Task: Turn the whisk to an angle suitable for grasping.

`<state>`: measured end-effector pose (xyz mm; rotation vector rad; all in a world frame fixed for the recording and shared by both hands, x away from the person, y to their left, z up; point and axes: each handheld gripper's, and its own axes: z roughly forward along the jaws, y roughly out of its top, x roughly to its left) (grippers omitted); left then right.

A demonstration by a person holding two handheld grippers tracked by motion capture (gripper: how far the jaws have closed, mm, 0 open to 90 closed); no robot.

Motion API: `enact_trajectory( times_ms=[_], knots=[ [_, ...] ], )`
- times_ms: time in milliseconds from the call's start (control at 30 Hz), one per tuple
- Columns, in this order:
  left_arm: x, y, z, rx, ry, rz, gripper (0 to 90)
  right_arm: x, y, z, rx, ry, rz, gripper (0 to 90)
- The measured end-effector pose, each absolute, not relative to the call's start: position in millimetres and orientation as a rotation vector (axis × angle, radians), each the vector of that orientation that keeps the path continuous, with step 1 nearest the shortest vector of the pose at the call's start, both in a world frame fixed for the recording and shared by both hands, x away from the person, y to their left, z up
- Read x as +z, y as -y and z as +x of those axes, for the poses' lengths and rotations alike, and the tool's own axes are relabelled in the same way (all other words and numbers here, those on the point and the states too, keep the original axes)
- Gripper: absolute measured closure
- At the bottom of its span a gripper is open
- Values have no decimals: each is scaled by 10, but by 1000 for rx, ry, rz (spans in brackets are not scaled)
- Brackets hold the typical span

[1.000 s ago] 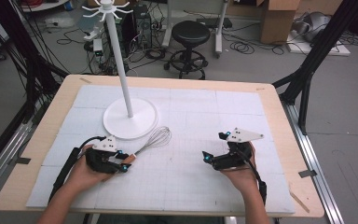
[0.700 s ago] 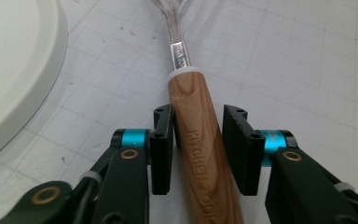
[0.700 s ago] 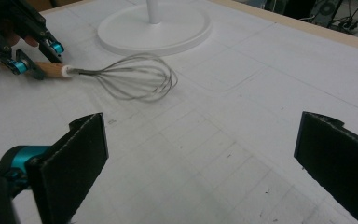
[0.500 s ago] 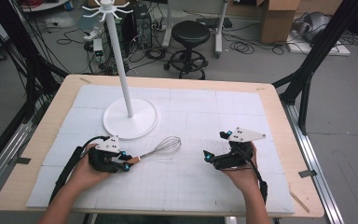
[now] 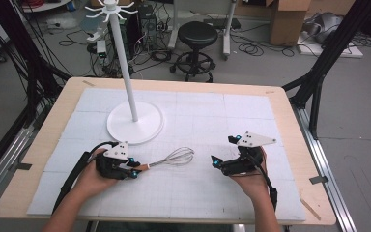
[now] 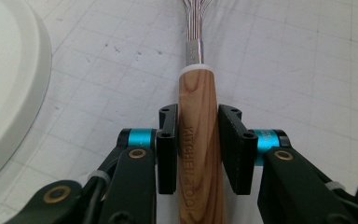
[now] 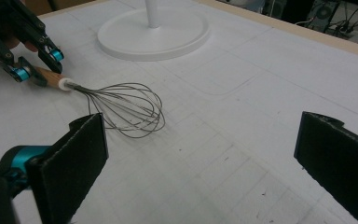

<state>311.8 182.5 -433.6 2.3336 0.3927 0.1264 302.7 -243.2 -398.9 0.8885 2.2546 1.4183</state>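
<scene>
whisk (image 5: 166, 159) is being held by its wooden handle between the closed jaws of the left tongs (image 5: 134, 170), the wire head lying on the desk (image 5: 212, 193) ahead of them, between both tongs. the right tongs (image 5: 214, 162) are being kept wide open and empty, facing the wires from the far side. slipping or twisting is being risked, judging by the smooth round handle being pinched on a narrow contact. compared with a second ago, the whisk is being carried away from the white stand base (image 5: 135, 126), toward the right tongs.
</scene>
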Motion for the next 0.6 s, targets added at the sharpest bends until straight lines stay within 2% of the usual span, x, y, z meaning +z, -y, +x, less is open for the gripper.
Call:
enact_trajectory(
  times_ms=[100, 233, 500, 600],
  knots=[
    [-4338, -1870, 3117, 98, -407, 2310, 620, -3993, 2429, 3029, 1420, -2255, 890, 14],
    [-4327, -1933, 3109, 86, -433, 2284, 595, -4000, 2435, 3037, 1420, -2258, 893, 14],
    [-4371, -1986, 3088, 63, -449, 2315, 619, -3973, 2488, 3021, 1428, -2236, 903, 14],
    [-4383, -1949, 3064, 117, -416, 2325, 649, -3975, 2484, 3021, 1426, -2242, 901, 14]
  ],
)
